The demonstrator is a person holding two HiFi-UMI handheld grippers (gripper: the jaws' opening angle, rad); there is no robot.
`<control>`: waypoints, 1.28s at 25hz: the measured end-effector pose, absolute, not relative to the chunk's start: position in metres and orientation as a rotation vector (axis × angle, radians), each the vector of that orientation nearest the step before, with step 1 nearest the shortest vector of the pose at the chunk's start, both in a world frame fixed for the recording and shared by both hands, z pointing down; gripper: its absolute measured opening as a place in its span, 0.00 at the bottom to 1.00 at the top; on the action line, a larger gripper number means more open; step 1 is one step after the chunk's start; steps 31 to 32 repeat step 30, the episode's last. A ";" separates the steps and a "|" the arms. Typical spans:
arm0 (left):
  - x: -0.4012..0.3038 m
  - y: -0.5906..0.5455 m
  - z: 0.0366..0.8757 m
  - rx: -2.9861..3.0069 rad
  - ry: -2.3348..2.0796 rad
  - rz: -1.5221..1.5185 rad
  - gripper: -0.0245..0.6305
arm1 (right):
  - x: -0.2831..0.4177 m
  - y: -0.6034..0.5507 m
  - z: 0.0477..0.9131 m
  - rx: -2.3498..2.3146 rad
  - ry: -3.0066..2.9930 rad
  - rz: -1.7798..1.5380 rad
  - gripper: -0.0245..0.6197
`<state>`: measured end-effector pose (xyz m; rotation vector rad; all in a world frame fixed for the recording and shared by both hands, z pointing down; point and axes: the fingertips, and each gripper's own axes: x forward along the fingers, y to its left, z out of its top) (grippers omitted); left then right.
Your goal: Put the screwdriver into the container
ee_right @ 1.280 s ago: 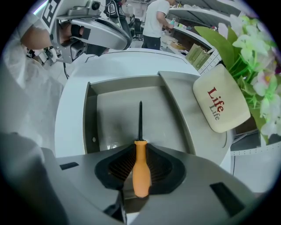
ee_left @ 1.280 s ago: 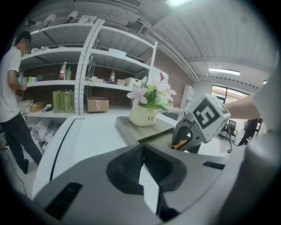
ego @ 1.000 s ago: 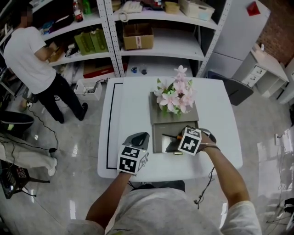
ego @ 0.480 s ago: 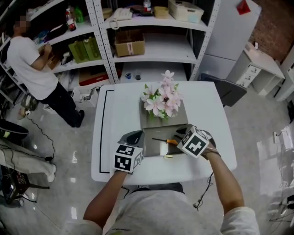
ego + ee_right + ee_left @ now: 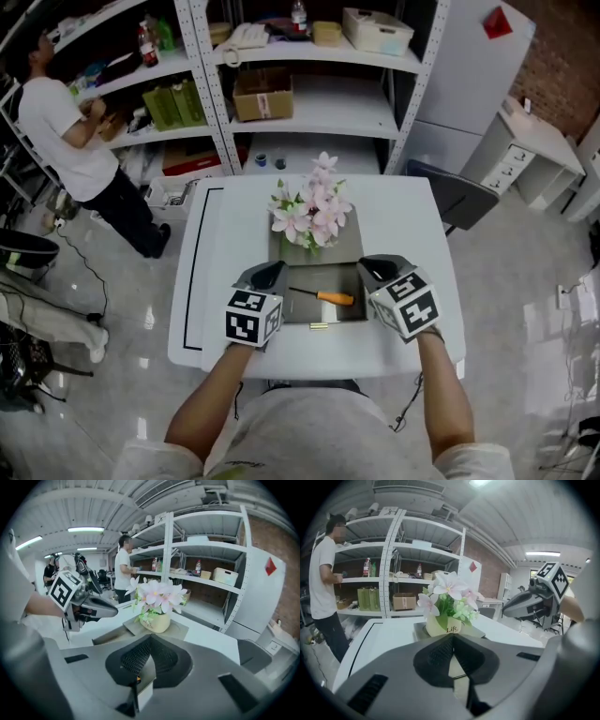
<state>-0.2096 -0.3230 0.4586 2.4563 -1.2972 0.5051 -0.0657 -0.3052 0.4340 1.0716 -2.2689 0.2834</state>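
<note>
The screwdriver (image 5: 323,296), with an orange handle and a dark shaft, lies flat in the front compartment of the grey container (image 5: 349,314) on the white table (image 5: 403,220). My left gripper (image 5: 273,270) hovers at the container's left edge with its jaws shut and empty. At the container's right edge my right gripper (image 5: 374,266) is also shut and empty, clear of the handle. In the left gripper view the pads (image 5: 440,652) meet; in the right gripper view the pads (image 5: 161,656) meet, and an orange speck of the screwdriver (image 5: 137,678) shows below.
A pot of pink flowers (image 5: 307,208) stands in the container's back part. A small brass piece (image 5: 319,326) lies on the table by the container's front edge. Metal shelves (image 5: 309,84) rise behind the table, a person (image 5: 70,141) stands at their left, and a grey chair (image 5: 459,195) is at the right.
The right gripper let go of the screwdriver, drew back to the right and closed its jaws. The screwdriver now lies alone in the container. The left gripper stayed beside the container.
</note>
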 end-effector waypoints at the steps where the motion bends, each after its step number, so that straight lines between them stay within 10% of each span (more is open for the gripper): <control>1: -0.207 -0.323 0.457 2.453 -1.310 0.500 0.04 | -0.061 -0.306 0.428 1.105 -2.293 0.290 0.05; 32: -0.185 -0.310 0.450 2.369 -1.500 0.473 0.04 | -0.036 -0.307 0.412 1.266 -2.551 0.376 0.04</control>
